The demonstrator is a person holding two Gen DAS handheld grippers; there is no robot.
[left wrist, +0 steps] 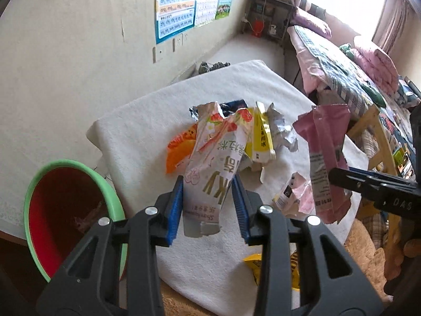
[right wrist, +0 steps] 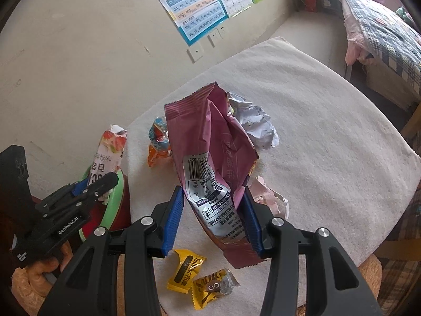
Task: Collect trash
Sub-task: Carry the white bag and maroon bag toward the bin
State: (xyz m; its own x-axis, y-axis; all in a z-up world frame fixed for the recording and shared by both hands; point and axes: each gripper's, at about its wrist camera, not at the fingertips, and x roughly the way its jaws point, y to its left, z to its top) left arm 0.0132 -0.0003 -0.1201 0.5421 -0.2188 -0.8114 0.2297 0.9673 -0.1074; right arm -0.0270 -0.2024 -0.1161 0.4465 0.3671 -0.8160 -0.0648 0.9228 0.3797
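Left wrist view: at the far left a red bin (left wrist: 65, 210) with a green rim stands against the white-covered table's (left wrist: 147, 131) edge, bare cloth between it and the litter. The left gripper (left wrist: 208, 200) has its jaws drawn narrow, pinching a white strawberry wrapper (left wrist: 210, 163) lifted clear of the orange, yellow and silver wrapper pile (left wrist: 260, 137). Further right, the right gripper (right wrist: 213, 218), jaws partly closed, clamps a pink packet (right wrist: 210, 158) above the cloth; beyond it wide bare cloth runs to the table's right edge.
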